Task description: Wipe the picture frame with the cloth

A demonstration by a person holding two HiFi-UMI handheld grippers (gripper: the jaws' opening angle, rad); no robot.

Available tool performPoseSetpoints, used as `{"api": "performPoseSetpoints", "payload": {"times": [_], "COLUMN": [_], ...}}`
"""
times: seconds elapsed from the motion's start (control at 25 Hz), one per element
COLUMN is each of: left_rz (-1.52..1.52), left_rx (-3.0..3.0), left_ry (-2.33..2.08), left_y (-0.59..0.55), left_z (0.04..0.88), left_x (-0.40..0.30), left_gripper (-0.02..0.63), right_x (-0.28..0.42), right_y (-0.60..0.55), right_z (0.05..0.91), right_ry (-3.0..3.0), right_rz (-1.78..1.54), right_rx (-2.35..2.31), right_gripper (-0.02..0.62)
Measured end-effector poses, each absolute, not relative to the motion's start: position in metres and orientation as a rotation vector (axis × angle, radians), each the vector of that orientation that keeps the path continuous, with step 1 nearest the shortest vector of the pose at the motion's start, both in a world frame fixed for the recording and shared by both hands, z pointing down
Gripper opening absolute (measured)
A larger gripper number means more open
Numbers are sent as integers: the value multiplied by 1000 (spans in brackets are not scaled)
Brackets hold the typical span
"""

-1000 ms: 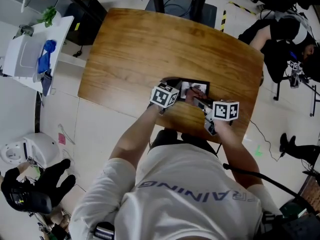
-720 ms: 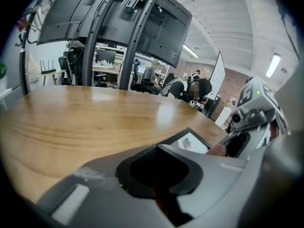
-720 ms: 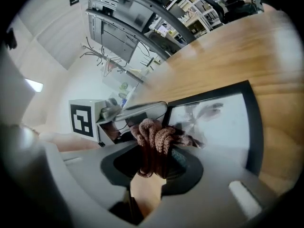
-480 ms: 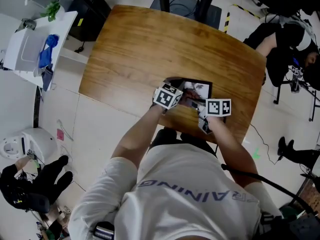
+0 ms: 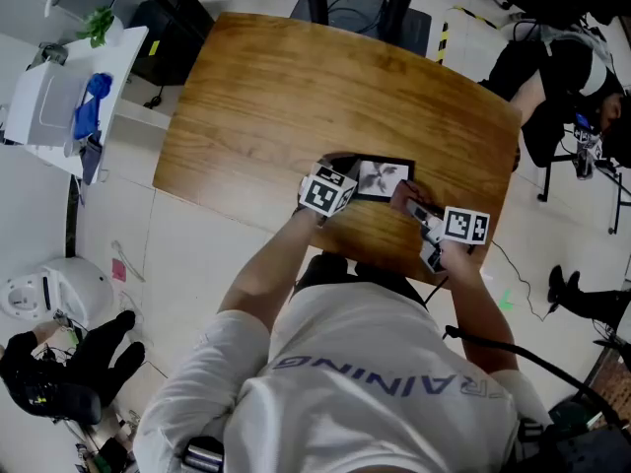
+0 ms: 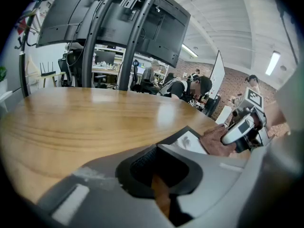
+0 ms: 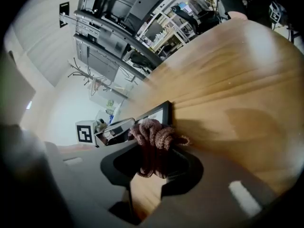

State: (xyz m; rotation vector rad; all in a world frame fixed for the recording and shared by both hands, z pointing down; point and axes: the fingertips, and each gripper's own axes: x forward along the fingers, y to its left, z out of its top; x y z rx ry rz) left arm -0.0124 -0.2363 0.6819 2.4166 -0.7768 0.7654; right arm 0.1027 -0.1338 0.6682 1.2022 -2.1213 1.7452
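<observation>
Wiping looks to be under way. The frame (image 5: 380, 178) lies flat on the desk (image 5: 296, 87), close to the edge nearest the person, with a tool at each end of it. The right tool (image 5: 414, 205) is clenched on a bunched reddish cloth (image 5: 403, 196). The wad sticks out past its jaws and sits at the frame's near right corner, touching the dark border or all but touching it. In the right gripper view the cloth (image 7: 154, 137) hides that corner, so I cannot say how much of it is on the glass.

The left tool (image 5: 342, 183) has its jaws drawn together with nothing in the hollow between them. Its tips are against the frame's left end, as if pinning it. I cannot tell whether they actually nip the edge.

Most of the glass lies bare between the two tools. I'd say the next move is to drag the cloth leftward across the picture, pressing lightly, while the left tool stops the frame sliding on the smooth wood.
</observation>
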Motion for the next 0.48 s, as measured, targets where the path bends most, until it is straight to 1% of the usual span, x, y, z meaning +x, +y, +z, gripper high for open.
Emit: {"api": "performPoseSetpoints", "payload": {"times": [0.16,0.32,0.48], "left_rz": [764,765,765], "left_rx": [2420,2420,2420], "left_ry": [-783,-780,-779], "left_y": [-237,-238,-237], "left_z": [681,681,683], "left_x": [-12,-12,-17], "left_gripper": [5,5,5], "right_x": [121,120,116], "right_y": [-128,-127,-127], "right_z": [671,672,657], "right_ry": [-2113,-2128,-2217], "right_rz": [1724,1676,1546], "right_rx": [1250,1272,1324], "right_gripper": [118,118,118]}}
